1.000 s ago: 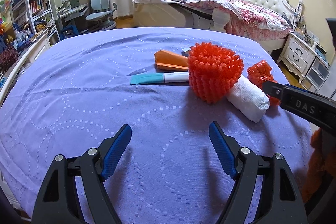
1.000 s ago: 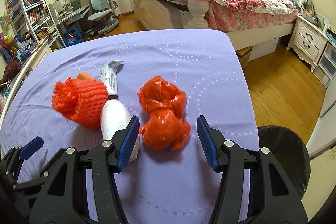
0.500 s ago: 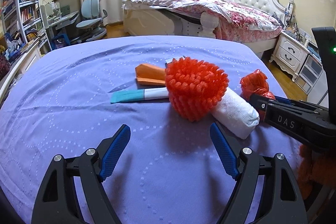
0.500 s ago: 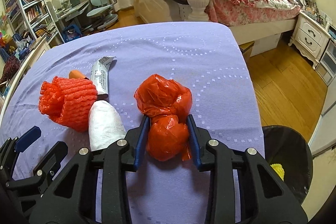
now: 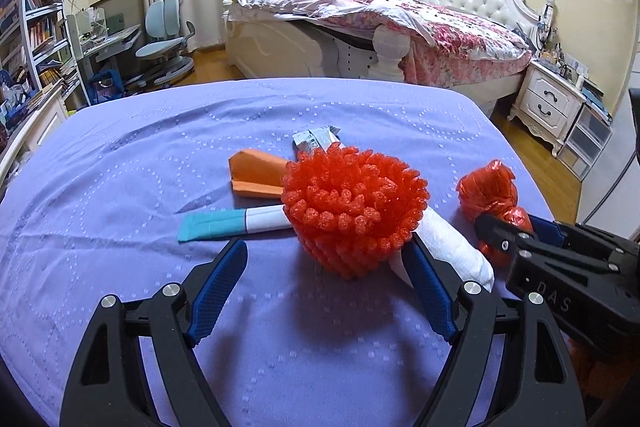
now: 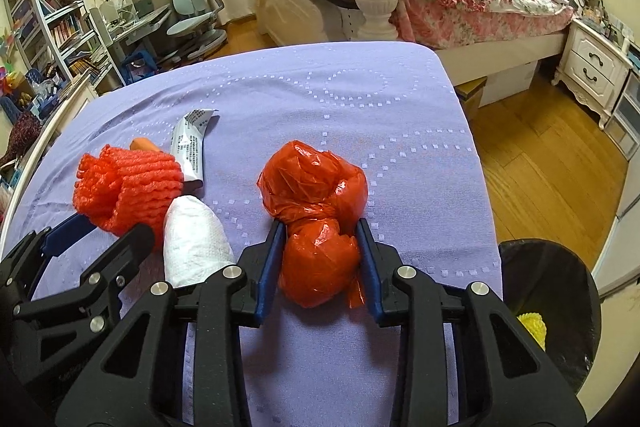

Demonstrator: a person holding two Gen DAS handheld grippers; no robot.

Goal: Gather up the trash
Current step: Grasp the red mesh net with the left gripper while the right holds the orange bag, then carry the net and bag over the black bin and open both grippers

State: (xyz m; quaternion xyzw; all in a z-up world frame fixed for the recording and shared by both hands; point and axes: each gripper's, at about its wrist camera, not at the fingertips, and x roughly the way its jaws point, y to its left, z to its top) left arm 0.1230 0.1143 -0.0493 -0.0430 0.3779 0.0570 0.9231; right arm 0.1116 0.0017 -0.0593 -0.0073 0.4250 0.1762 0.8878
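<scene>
The left tongs [image 5: 322, 291] have crept forward since a second ago, spread wide just short of the red foam net [image 5: 354, 213]. The right tongs [image 6: 320, 263], open then, now pinch the red plastic bag [image 6: 316, 211] on the table [image 6: 340, 99]. Right of them, a black bin [image 6: 560, 307] holds something yellow [image 6: 532, 325].

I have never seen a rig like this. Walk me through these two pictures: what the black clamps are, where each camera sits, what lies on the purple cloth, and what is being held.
There is no robot. A person holds two hand-held grippers, each with a fisheye camera looking along its fingers.

In the left view, the left gripper is open and holds nothing, close in front of the red foam net. In the right view, the right gripper is shut on the red plastic bag.

The purple cloth also carries a white paper roll, a grey wrapper, an orange paper piece and a teal-and-white wrapper. A black bin stands beside the table.
</scene>
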